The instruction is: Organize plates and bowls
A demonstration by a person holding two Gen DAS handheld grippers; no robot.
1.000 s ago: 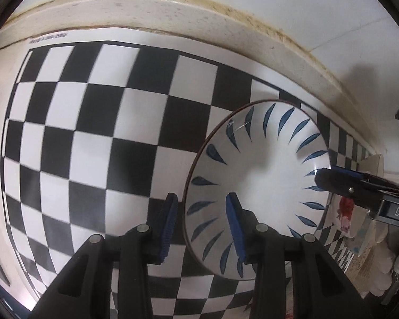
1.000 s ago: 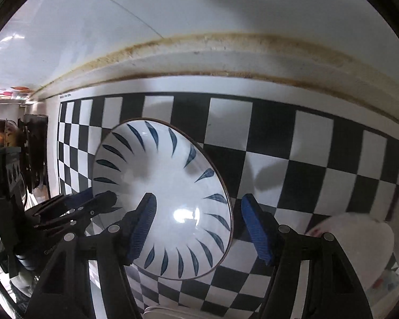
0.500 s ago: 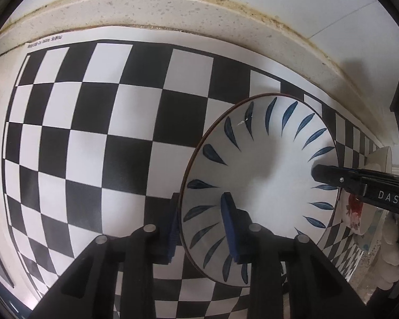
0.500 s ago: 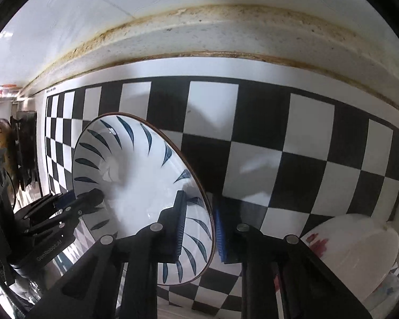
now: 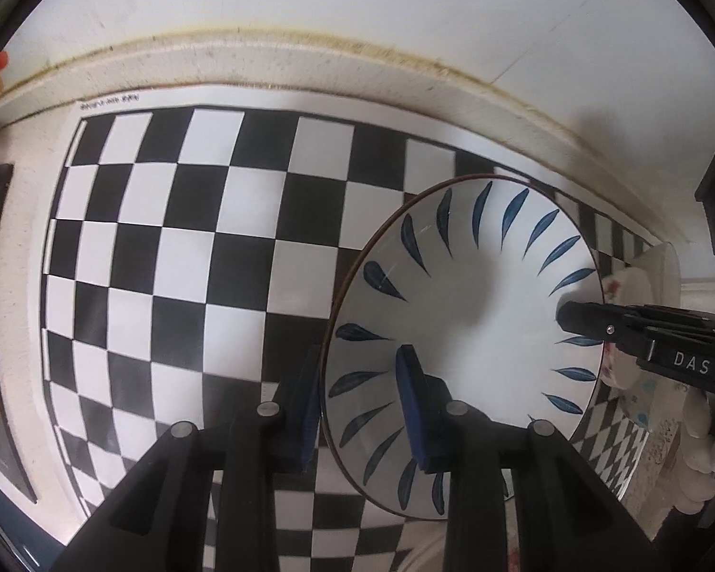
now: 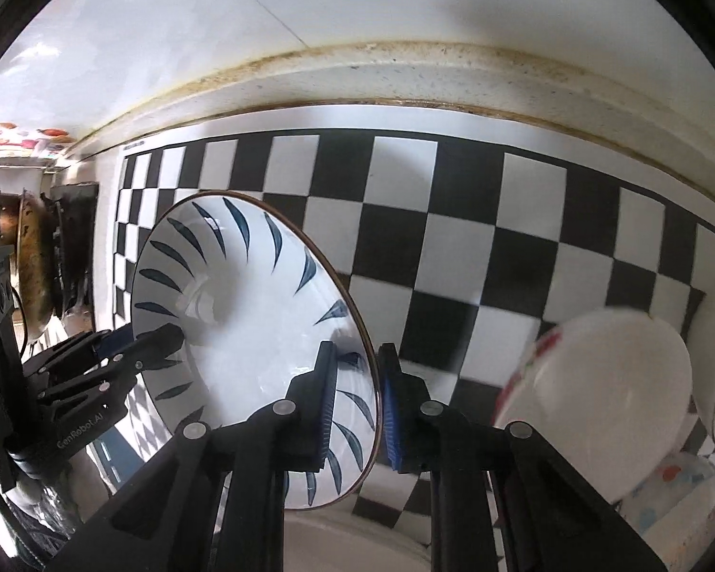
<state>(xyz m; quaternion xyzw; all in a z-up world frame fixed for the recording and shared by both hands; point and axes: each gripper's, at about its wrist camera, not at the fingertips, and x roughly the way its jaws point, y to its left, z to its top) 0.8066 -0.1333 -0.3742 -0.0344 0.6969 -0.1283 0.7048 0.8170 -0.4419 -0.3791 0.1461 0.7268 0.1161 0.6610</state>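
A white bowl with blue leaf marks (image 5: 476, 314) is held off the checkered mat between both grippers. My left gripper (image 5: 362, 410) is shut on its near-left rim, one finger inside, one outside. My right gripper (image 6: 357, 400) is shut on the opposite rim of the same bowl (image 6: 243, 295). The right gripper's fingers (image 5: 596, 324) show at the bowl's right side in the left wrist view. The left gripper's fingers (image 6: 157, 338) show at the bowl's left side in the right wrist view.
A black and white checkered mat (image 5: 205, 248) covers the counter up to a stained wall ledge (image 5: 310, 62). White bowls with red flowers (image 6: 596, 405) lie at the right. Pans (image 6: 28, 257) hang at the far left. A white plate rim (image 6: 357, 543) shows below.
Both grippers closed on opposite rims of the bowl. The bowl has lifted and tilted off the mat, and both views have pulled back a little.
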